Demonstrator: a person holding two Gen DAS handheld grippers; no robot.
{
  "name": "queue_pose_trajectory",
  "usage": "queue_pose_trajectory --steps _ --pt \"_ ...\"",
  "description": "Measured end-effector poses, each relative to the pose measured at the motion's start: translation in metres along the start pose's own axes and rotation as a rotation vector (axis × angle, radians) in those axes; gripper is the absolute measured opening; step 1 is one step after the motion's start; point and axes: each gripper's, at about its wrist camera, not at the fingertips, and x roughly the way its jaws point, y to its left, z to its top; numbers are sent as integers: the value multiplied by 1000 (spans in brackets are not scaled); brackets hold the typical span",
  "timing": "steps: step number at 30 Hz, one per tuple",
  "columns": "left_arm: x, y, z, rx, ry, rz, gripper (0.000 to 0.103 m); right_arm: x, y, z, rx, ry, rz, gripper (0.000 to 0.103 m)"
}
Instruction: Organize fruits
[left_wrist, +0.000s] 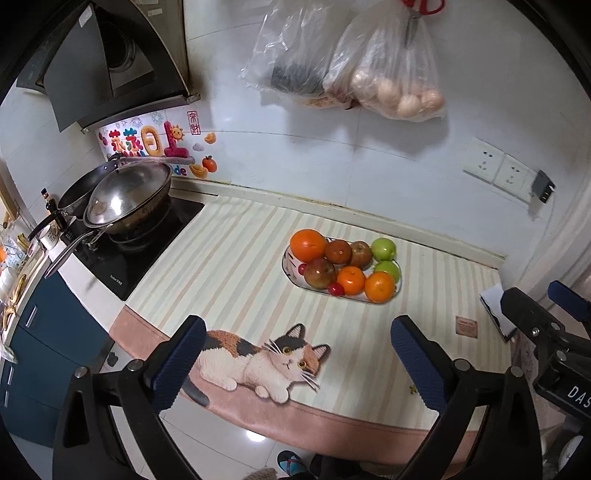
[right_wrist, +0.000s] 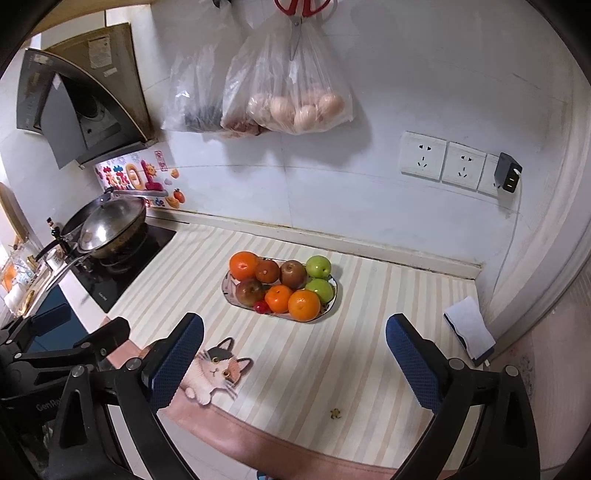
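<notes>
An oval plate (left_wrist: 289, 266) (right_wrist: 228, 291) stands on the striped mat in the middle of the counter. It holds three oranges (left_wrist: 308, 244) (right_wrist: 303, 305), three dark red apples (left_wrist: 320, 272) (right_wrist: 293, 273), two green apples (left_wrist: 383, 249) (right_wrist: 318, 266) and small red fruits (left_wrist: 336, 289) (right_wrist: 261, 306). My left gripper (left_wrist: 295, 363) is open and empty, above the counter's near edge over the cat picture. My right gripper (right_wrist: 295, 363) is open and empty, in front of the plate. The right gripper's body shows at the right of the left wrist view.
A stove with a lidded wok (left_wrist: 129, 197) (right_wrist: 110, 227) stands at the left. Plastic bags with eggs (left_wrist: 400, 92) (right_wrist: 295, 107) hang on the wall above. A notebook (right_wrist: 470, 328) (left_wrist: 496, 310) lies at the mat's right edge. Wall sockets (right_wrist: 443, 160) are at the right.
</notes>
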Motion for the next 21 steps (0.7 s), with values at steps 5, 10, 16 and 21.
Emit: queue_pose_trajectory --steps 5,10,16,21 --pt "29 3 15 -8 29 7 103 37 -4 13 13 25 -17 101" --pt "54 4 27 -1 50 27 103 68 -7 20 28 44 -24 101" --pt "81 2 33 28 72 39 103 99 -7 23 33 74 -31 101" --pt "93 1 34 26 86 41 103 114 -9 22 29 87 -39 101"
